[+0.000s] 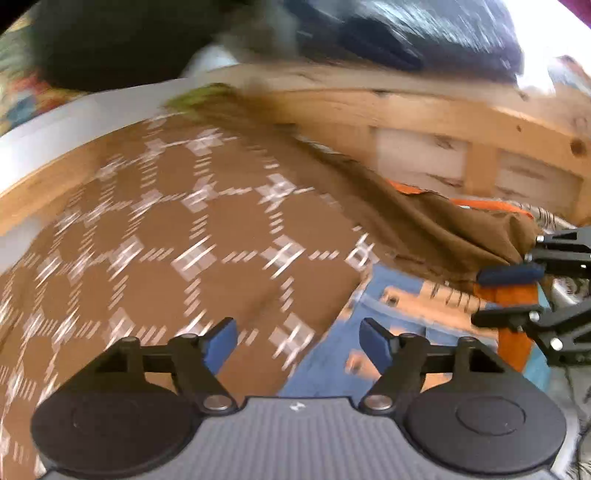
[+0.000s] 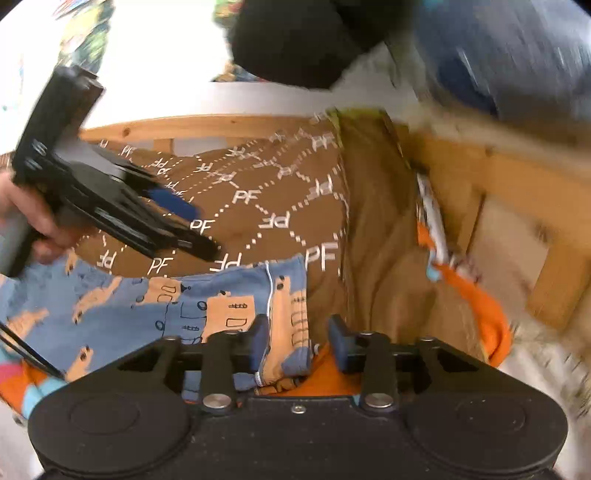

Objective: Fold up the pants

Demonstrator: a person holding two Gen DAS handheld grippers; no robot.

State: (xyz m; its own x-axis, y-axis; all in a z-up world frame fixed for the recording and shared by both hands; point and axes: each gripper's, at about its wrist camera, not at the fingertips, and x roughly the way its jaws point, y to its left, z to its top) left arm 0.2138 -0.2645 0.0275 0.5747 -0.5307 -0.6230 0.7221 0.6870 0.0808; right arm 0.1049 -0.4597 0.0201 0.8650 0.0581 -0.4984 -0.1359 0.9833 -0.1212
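The pants (image 2: 147,306) are blue with tan vehicle prints and lie flat on a brown blanket (image 2: 258,192) patterned with white "PF" letters. My right gripper (image 2: 299,339) stands open over their right edge; the hem lies between its jaws, and the right pad is clear of it. In the left wrist view that gripper (image 1: 480,297) is at the right edge, jaws apart over orange cloth. My left gripper (image 1: 299,339) is open with nothing between its pads, above the line where the pants (image 1: 325,350) meet the blanket (image 1: 184,240). A hand (image 2: 33,221) holds the left gripper (image 2: 203,230) at the pants' left side.
A wooden bed frame (image 2: 517,184) runs along the right and far side (image 1: 443,110). Orange cloth (image 2: 491,321) lies bunched beside the pants at the right. A black bulky thing (image 2: 295,37) and dark blue fabric (image 1: 424,33) sit beyond the blanket. Both views are motion-blurred.
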